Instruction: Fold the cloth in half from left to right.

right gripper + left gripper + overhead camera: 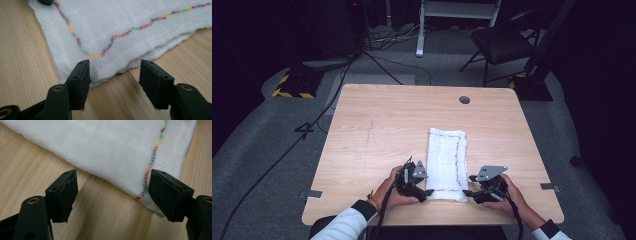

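Spanning the scene, the wooden table (377,125) leaves you bare room on every side of the folded white cloth (447,157), which lies lengthwise just right of centre, its near short edge toward you; your left gripper (428,192) and right gripper (466,192) flank that edge's two corners — a stance suited, it seems, to lifting both at once; both pairs of jaws stand apart, pinching nothing; the rainbow stitching (105,50) marks the hem.
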A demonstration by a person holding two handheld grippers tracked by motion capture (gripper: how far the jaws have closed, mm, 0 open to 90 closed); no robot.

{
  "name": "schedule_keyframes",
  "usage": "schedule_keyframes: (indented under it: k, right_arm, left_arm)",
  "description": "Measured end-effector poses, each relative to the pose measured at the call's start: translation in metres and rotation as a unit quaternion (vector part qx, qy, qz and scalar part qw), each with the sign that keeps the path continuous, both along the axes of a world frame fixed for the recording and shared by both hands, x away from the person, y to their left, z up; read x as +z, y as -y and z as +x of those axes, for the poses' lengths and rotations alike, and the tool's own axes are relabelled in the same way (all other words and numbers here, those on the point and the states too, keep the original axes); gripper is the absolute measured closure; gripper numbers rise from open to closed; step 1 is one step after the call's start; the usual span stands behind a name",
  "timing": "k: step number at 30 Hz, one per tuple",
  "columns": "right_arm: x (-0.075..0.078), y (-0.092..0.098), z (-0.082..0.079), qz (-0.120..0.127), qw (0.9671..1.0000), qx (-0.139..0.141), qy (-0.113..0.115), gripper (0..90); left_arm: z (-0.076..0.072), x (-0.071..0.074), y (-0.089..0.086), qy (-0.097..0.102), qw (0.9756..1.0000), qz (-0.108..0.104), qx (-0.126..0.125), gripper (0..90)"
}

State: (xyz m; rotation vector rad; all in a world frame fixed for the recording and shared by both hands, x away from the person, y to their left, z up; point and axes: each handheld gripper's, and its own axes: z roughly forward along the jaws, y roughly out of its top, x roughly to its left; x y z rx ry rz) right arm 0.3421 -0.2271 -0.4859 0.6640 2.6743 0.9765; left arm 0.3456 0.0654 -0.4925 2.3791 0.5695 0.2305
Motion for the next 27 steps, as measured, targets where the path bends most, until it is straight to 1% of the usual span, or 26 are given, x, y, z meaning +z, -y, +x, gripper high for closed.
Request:
schedule_keyframes:
  k: [1, 3, 5, 6, 7, 8, 9, 10, 11, 12, 13, 14, 15, 16, 17, 18, 19, 20, 22, 23, 24, 25, 26, 27]
  right_arm:
    - [0.001, 0.0, 0.0, 0.001, 1.0, 0.0, -0.001, 39.3]
    - [0.002, 0.001, 0.001, 0.002, 1.0, 0.001, -0.001, 39.0]
    - [0.005, 0.004, 0.005, 0.01, 1.0, -0.001, 0.0, 38.0]
    - [0.011, 0.009, 0.009, 0.024, 0.9996, -0.011, 0.006, 37.4]
    - [0.011, 0.009, 0.009, 0.024, 0.9996, -0.011, 0.006, 37.4]
    - [0.017, 0.015, 0.016, 0.034, 0.9991, -0.023, 0.015, 36.8]
    - [0.02, 0.017, 0.019, 0.035, 0.9988, -0.029, 0.02, 36.8]
    - [0.02, 0.017, 0.019, 0.035, 0.9988, -0.029, 0.02, 36.8]
    - [0.023, 0.019, 0.024, 0.036, 0.9985, -0.033, 0.024, 36.9]
    - [0.028, 0.021, 0.034, 0.037, 0.9978, -0.045, 0.032, 36.8]
    - [0.031, 0.022, 0.04, 0.037, 0.9973, -0.051, 0.038, 36.8]
    - [0.032, 0.022, 0.047, 0.039, 0.9969, -0.057, 0.039, 36.8]
    - [0.032, 0.022, 0.047, 0.039, 0.9969, -0.057, 0.039, 36.8]
    - [0.034, 0.022, 0.053, 0.041, 0.9963, -0.062, 0.043, 36.9]
    - [0.035, 0.021, 0.065, 0.042, 0.9952, -0.074, 0.049, 36.9]
    - [0.036, 0.02, 0.071, 0.045, 0.9948, -0.077, 0.049, 37.0]
    - [0.036, 0.018, 0.077, 0.049, 0.9945, -0.079, 0.049, 37.1]
    - [0.036, 0.018, 0.077, 0.049, 0.9945, -0.079, 0.049, 37.1]
    - [0.037, 0.015, 0.088, 0.053, 0.9937, -0.087, 0.048, 37.2]
    - [0.037, 0.013, 0.094, 0.056, 0.9933, -0.089, 0.047, 37.5]
    - [0.037, 0.009, 0.105, 0.066, 0.9922, -0.095, 0.045, 38.7]
    - [0.037, 0.007, 0.111, 0.066, 0.9922, -0.097, 0.043, 38.7]
    - [0.037, 0.007, 0.111, 0.066, 0.9922, -0.097, 0.043, 38.7]
    - [0.035, 0.004, 0.116, 0.065, 0.992, -0.101, 0.039, 38.7]
  left_arm:
    - [-0.002, 0.001, -0.001, 0.002, 1.0, 0.003, 0.002, 24.1]
    - [-0.003, 0.002, -0.001, 0.006, 1.0, 0.002, 0.001, 23.9]
    - [-0.002, 0.006, -0.003, 0.01, 0.9999, -0.002, -0.002, 23.0]
    - [-0.001, 0.008, -0.004, 0.012, 0.9999, -0.007, -0.002, 21.5]
    - [0.001, 0.01, -0.006, 0.014, 0.9999, -0.008, -0.001, 21.5]
    - [0.007, 0.016, -0.008, 0.021, 0.9997, -0.014, 0.007, 21.5]
    - [0.01, 0.018, -0.008, 0.023, 0.9994, -0.021, 0.013, 21.5]
    - [0.01, 0.018, -0.008, 0.023, 0.9994, -0.021, 0.013, 21.6]
    - [0.013, 0.021, -0.008, 0.025, 0.9993, -0.023, 0.016, 21.6]
    - [0.017, 0.024, -0.008, 0.028, 0.9991, -0.024, 0.019, 21.5]
    - [0.027, 0.027, -0.007, 0.03, 0.9987, -0.026, 0.032, 21.5]
    - [0.027, 0.027, -0.007, 0.03, 0.9987, -0.026, 0.032, 21.5]
    - [0.034, 0.028, -0.006, 0.028, 0.9985, -0.026, 0.038, 21.5]
    - [0.04, 0.029, -0.004, 0.03, 0.9983, -0.027, 0.042, 21.5]
    - [0.053, 0.03, -0.002, 0.031, 0.9981, -0.025, 0.048, 21.4]
    - [0.053, 0.03, -0.002, 0.031, 0.9981, -0.025, 0.048, 21.4]
    - [0.059, 0.03, 0.0, 0.034, 0.9978, -0.022, 0.052, 21.5]
    - [0.065, 0.029, 0.001, 0.036, 0.9975, -0.021, 0.057, 21.5]
    - [0.077, 0.028, 0.003, 0.031, 0.9972, -0.023, 0.064, 21.5]
    - [0.083, 0.028, 0.005, 0.031, 0.9971, -0.019, 0.066, 21.8]
    - [0.088, 0.028, 0.007, 0.033, 0.997, -0.014, 0.069, 21.4]
    - [0.094, 0.027, 0.009, 0.038, 0.9966, -0.013, 0.072, 21.6]
    - [0.1, 0.027, 0.011, 0.041, 0.9963, -0.012, 0.075, 21.6]
    - [0.106, 0.027, 0.013, 0.039, 0.996, -0.012, 0.079, 21.6]
